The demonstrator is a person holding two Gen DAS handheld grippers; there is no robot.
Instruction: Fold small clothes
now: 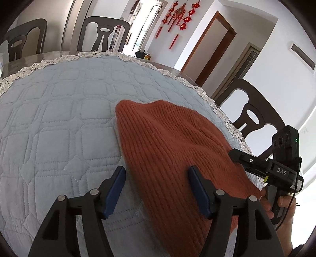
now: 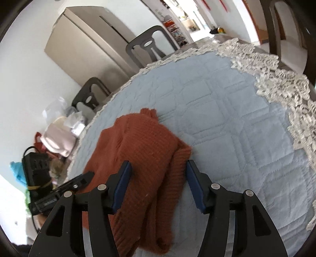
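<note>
A rust-orange ribbed knit sweater lies on the pale blue quilted, lace-edged cloth covering the desk, toward its near right side. The left claw stands released, blue pads astride the sweater's left edge without pressing; the right claw is likewise released over a folded sleeve. White letters "DAS" mark the right claw's black body.

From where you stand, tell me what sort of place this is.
Probably a home dining room: a table under a quilted blue cloth, dark dining chairs, a tall fridge, and red knot decorations on the wall.
</note>
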